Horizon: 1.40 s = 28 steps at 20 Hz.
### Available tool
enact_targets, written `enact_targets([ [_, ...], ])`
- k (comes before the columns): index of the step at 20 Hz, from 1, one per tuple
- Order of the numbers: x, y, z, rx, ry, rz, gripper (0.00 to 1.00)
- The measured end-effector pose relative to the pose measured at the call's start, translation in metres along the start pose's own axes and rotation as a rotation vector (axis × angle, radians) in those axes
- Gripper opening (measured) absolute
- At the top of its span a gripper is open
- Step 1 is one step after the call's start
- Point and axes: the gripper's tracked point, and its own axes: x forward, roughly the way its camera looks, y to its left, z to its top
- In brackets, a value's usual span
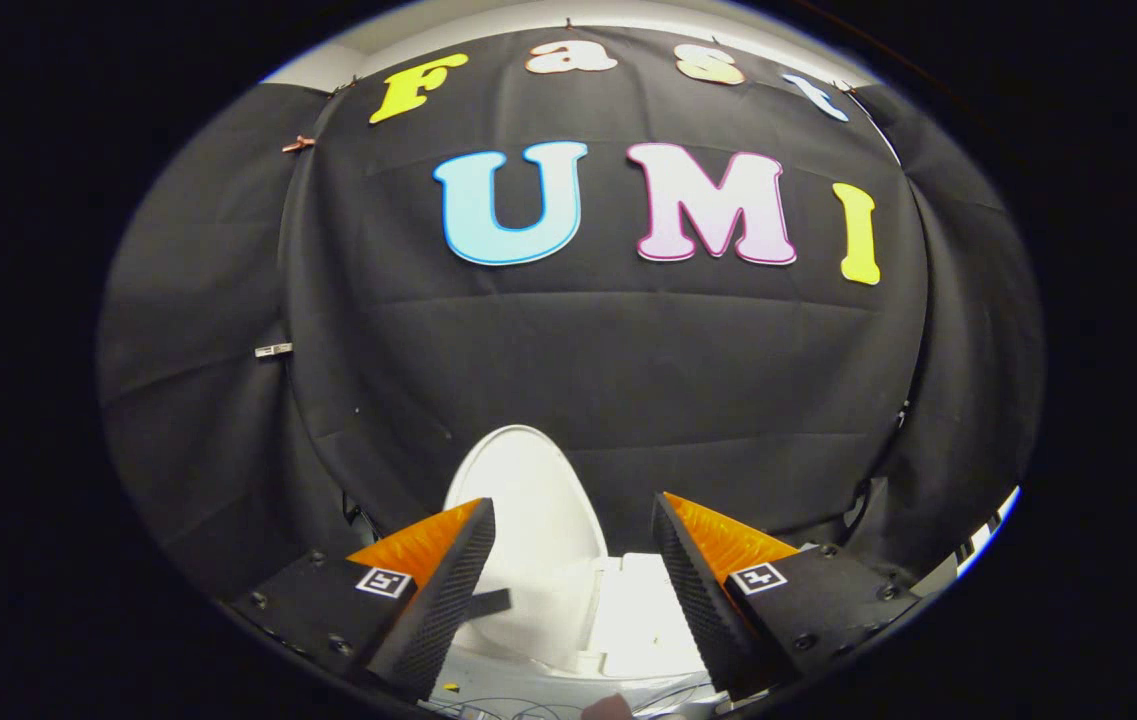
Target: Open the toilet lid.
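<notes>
A white toilet lid (528,500) stands raised, its rounded top leaning back against the black cloth behind it. The white body of the toilet (633,615) lies below and to the right of the lid, between the fingers. My gripper (573,515) is open, with nothing between its fingers. The left finger (448,580) overlaps the lid's left edge as seen from here, and the right finger (698,590) is apart from the lid. Whether the left finger touches the lid I cannot tell.
Black cloth walls close in the booth behind and on both sides. A small metal clip (273,350) hangs on the left fold. Thin cables (518,705) lie on the pale surface below the fingers.
</notes>
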Motion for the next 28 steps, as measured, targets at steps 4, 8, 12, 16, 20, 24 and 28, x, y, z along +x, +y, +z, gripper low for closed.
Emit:
enact_targets([
  [4,-0.003,-0.083,0.007,0.009,-0.063,-0.027,0.99],
  [8,0.002,-0.161,-0.009,0.03,-0.105,-0.048,0.99],
  [12,0.017,-0.232,-0.047,-0.079,-0.137,-0.101,1.0],
  [16,0.027,-0.258,-0.105,0.007,-0.076,-0.051,1.0],
  [20,0.035,-0.286,-0.143,0.032,-0.088,-0.089,1.0],
  [24,0.05,-0.306,-0.174,0.068,-0.101,-0.116,1.0],
  [28,0.057,-0.329,-0.185,0.107,-0.17,-0.141,0.99],
])
